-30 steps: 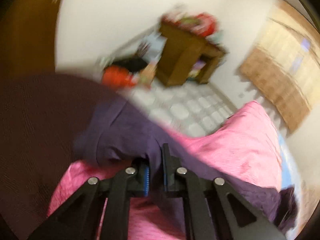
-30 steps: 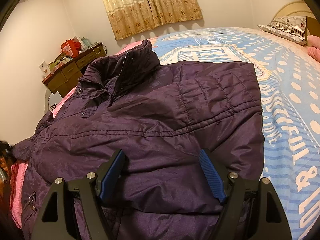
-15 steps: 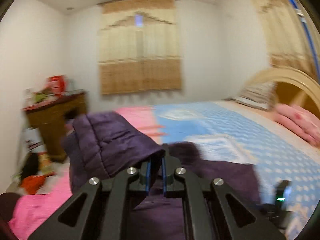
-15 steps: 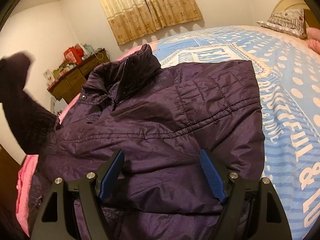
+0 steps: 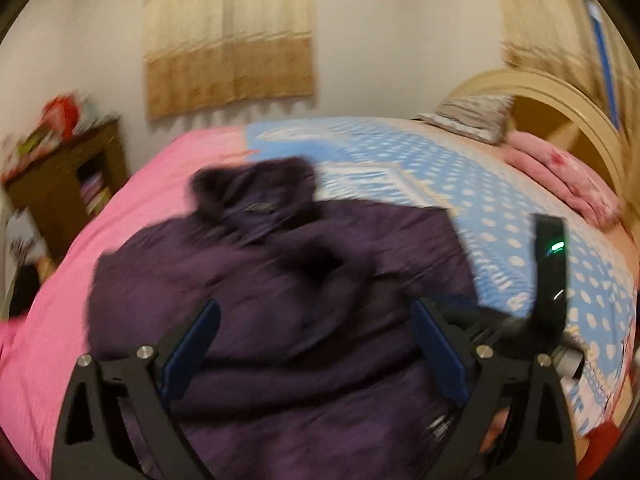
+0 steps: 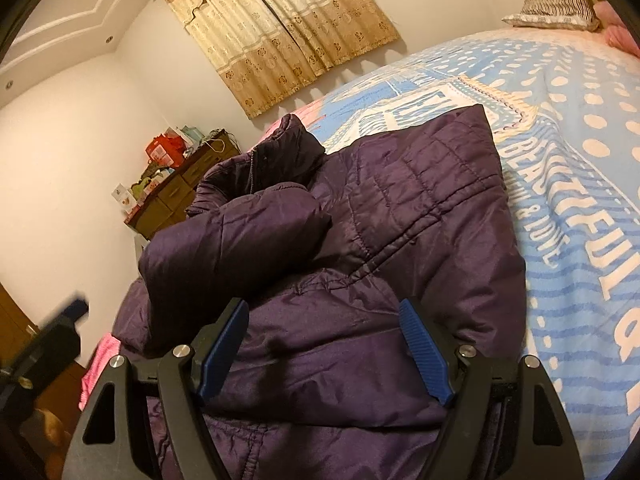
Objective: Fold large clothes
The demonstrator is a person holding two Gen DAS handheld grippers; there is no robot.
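Now the purple jacket [image 6: 360, 240] lies on the bed [image 6: 580, 140], collar away from both grippers (its length running straight ahead). The left gripper [image 5: 316, 344] and right gripper [image 6: 324, 348] hover spread wide, fingers empty; the right sits nearer the hem.

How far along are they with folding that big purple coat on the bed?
Partway. One sleeve already lies folded across the front of the purple coat, which rests on the bed. Nothing is in hand: the left gripper and right gripper both hover open above it. The body itself does not look folded yet.
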